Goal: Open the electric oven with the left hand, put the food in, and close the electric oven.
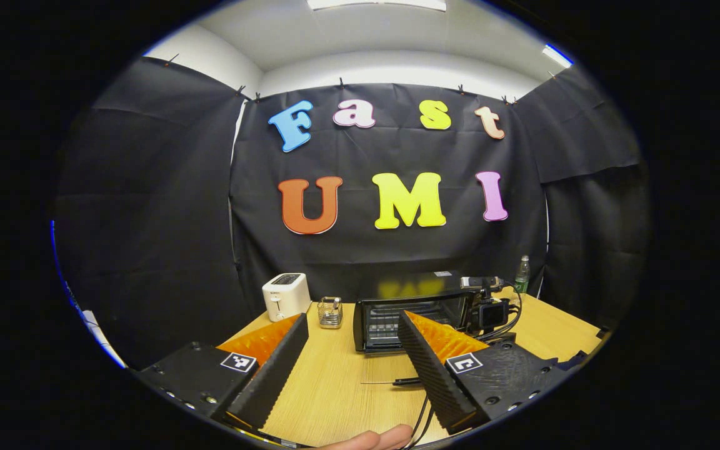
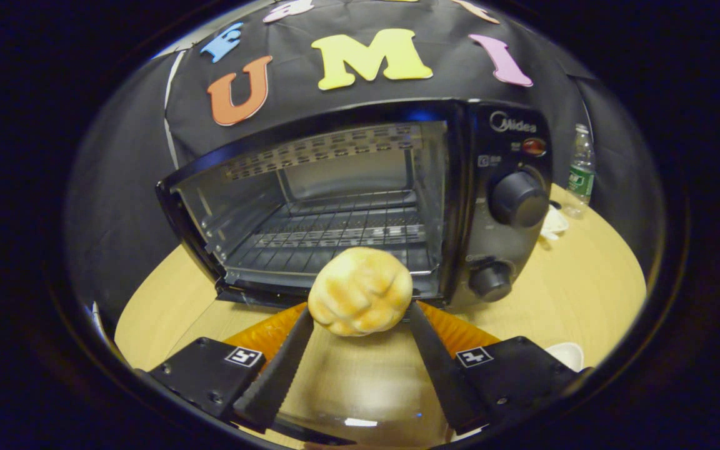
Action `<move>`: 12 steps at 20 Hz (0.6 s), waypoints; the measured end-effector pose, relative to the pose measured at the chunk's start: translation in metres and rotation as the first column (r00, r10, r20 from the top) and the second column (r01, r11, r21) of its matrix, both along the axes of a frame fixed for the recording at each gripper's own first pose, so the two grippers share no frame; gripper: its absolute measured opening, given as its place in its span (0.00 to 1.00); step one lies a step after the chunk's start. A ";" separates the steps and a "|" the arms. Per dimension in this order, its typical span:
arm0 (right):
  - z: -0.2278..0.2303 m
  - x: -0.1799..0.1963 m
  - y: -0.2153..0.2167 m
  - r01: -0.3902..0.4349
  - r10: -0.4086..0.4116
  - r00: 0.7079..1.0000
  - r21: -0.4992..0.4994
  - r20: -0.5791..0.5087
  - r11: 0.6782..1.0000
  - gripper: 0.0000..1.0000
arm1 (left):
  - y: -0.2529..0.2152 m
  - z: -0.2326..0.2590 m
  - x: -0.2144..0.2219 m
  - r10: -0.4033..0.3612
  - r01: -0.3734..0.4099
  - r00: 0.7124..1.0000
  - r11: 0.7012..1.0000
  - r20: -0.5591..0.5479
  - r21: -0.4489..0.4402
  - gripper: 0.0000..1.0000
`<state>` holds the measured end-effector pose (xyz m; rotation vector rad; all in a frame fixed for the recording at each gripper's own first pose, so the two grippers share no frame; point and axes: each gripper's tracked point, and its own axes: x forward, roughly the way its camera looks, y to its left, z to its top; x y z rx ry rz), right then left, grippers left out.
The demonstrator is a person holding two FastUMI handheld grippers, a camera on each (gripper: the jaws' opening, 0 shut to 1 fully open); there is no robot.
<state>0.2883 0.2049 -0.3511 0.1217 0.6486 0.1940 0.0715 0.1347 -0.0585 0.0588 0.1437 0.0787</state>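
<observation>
The electric oven [image 2: 360, 206] stands open on the wooden table [image 2: 585, 294], its wire rack bare; its control panel reads "Midea" above two dials. In the right gripper view, the right gripper [image 2: 360, 312] is clenched on a bread roll [image 2: 360, 290], just before the oven's mouth. In the left gripper view, the left gripper [image 1: 350, 325] hangs released, well apart from the oven. A white toaster [image 1: 285, 295] and a bottle [image 1: 522, 275] stand farther back.
</observation>
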 end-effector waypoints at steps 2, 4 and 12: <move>0.001 0.001 0.002 -0.006 0.006 1.000 -0.002 0.004 1.000 0.87 | 0.000 -0.007 0.011 -0.004 0.004 1.000 1.000 -0.017 -0.008 0.94; -0.002 0.005 0.002 -0.005 0.005 1.000 -0.002 -0.007 1.000 0.83 | 0.006 -0.011 0.020 0.008 -0.008 1.000 1.000 -0.030 -0.013 0.94; 0.031 0.003 -0.001 -0.010 0.011 0.996 -0.013 0.091 1.000 0.74 | 0.006 -0.017 0.028 -0.003 0.002 0.999 0.999 -0.032 -0.047 0.95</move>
